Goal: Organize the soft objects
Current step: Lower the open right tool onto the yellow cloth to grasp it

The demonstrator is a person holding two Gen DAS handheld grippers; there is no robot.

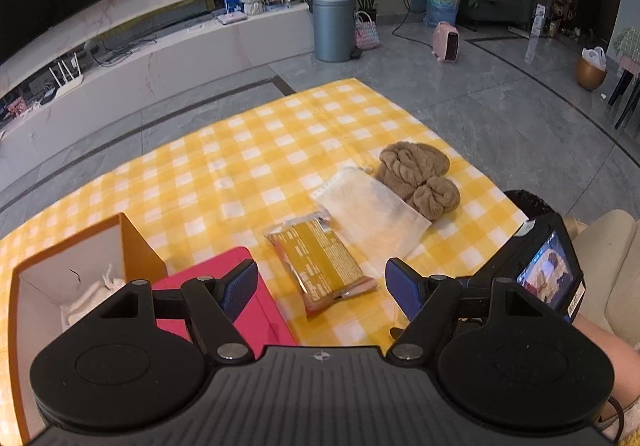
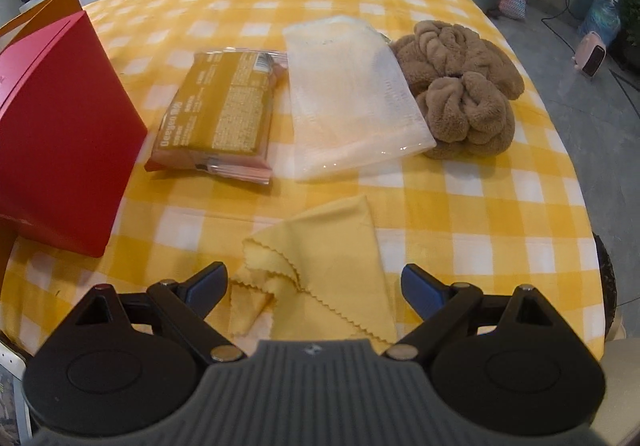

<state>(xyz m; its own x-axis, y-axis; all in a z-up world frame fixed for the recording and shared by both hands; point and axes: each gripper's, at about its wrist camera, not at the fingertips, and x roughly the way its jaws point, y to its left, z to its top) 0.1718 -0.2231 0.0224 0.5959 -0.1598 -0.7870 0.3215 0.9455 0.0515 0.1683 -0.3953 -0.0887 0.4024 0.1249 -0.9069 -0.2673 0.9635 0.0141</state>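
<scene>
Box [image 1: 24, 286] holds one white cloth [image 1: 90, 296] | packet [image 2: 224, 105], pouch [image 2: 348, 93], brown towel [image 2: 460, 85], yellow cloth [image 2: 332, 266] left out | left gripper [image 1: 320, 284], right gripper [image 2: 314, 284]: both spread wide; empty

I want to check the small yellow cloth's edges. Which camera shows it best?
The right wrist view: the yellow cloth lies crumpled on the checked tablecloth just ahead of the open right gripper, scalloped edges clear. The left wrist view does not show it.
</scene>
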